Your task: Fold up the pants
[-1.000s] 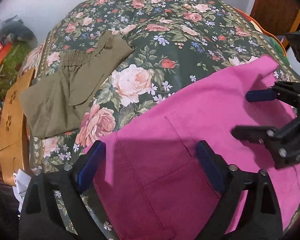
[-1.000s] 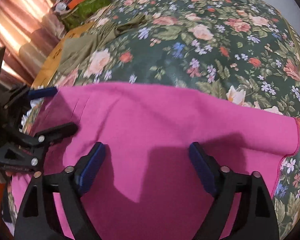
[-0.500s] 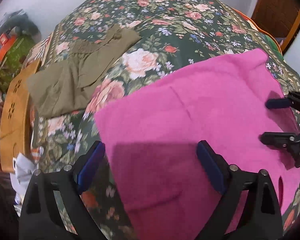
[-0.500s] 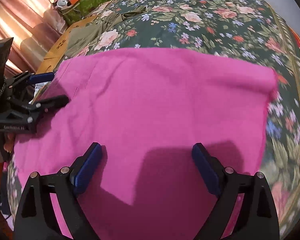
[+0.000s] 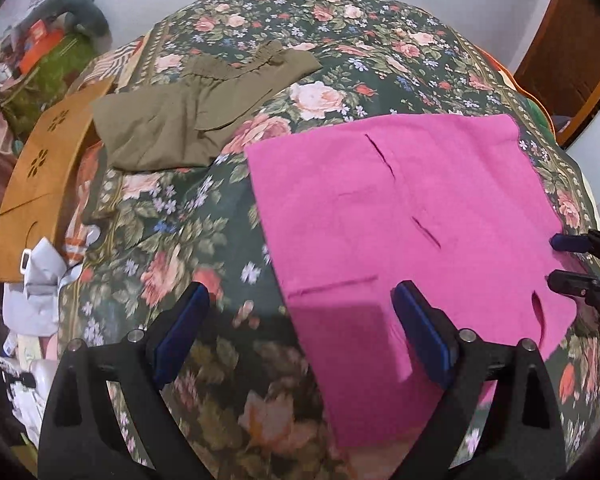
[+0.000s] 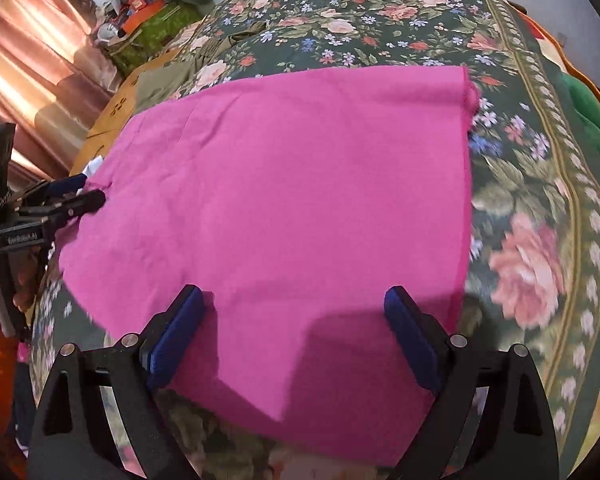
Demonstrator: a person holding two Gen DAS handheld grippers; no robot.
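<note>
Both jaws stand apart, empty: left gripper [image 5: 300,320], right gripper [image 6: 292,320]. Pink pants [image 6: 284,200] lie flat mid-frame; I judge the next fold needs an edge pinched.

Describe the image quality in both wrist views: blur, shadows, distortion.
Left wrist view: heavy fisheye bulge; the floral bedspread smears near the left claw; a claw shadow darkens the pink fabric pants. Right wrist view: same bulge, blurred roses at right, shadow under the right claw, bright glare on the curtain.
</note>
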